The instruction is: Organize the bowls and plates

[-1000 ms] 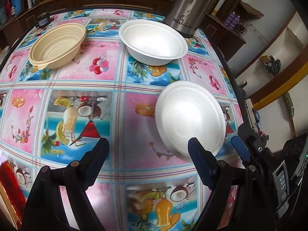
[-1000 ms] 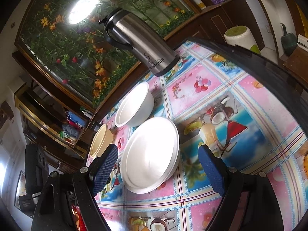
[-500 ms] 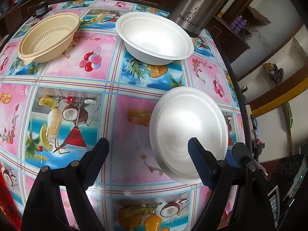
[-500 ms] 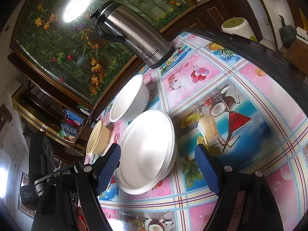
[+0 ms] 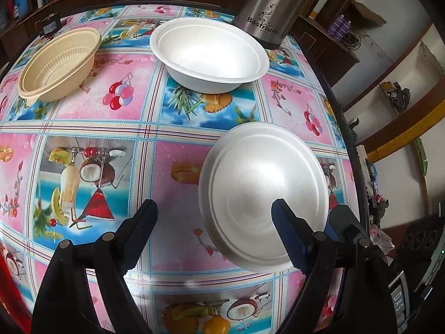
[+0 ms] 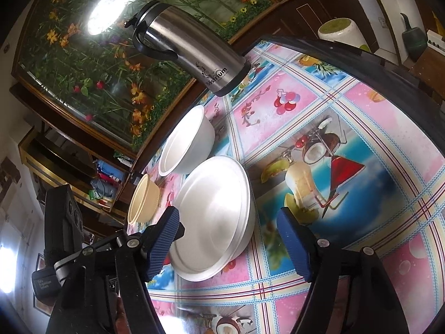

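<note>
Daylight was bright and even. A white glare spot burned on the glass-fronted flower picture (image 6: 116, 11), and the shiny patterned desk (image 5: 172, 181) showed soft sheen. Fisheye bending curved the edges; corners went black.

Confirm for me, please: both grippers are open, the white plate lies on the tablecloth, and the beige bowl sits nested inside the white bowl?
Not quite. The beige bowl stands apart from the white bowl, beside it on the tablecloth, as the left wrist view shows. The rest holds.
</note>
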Motion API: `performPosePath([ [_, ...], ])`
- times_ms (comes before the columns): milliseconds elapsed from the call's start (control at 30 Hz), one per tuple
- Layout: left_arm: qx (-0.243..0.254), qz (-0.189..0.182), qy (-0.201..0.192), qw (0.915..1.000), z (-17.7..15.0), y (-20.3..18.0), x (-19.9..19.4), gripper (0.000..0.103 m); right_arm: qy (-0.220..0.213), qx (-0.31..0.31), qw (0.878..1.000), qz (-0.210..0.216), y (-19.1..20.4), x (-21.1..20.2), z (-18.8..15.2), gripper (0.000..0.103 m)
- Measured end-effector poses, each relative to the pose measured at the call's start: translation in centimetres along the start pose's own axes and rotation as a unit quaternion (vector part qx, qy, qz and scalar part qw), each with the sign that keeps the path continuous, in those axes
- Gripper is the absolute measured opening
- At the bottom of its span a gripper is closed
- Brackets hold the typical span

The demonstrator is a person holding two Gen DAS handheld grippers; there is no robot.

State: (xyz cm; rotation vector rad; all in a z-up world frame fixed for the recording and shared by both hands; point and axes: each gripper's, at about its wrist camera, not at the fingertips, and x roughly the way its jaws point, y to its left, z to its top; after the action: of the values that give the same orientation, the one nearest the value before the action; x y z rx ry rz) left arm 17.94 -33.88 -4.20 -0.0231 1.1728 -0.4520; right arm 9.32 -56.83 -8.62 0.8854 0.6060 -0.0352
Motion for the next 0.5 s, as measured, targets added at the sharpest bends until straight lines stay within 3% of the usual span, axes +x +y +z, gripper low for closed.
performPosePath([
  [500, 0.058, 0.051, -0.067, 0.9948, -0.5, -1.1, -0.9, 0.084, -0.005, -0.006, 1.000, -0.007, 0.2, 0.1, 0.1, 0.075],
])
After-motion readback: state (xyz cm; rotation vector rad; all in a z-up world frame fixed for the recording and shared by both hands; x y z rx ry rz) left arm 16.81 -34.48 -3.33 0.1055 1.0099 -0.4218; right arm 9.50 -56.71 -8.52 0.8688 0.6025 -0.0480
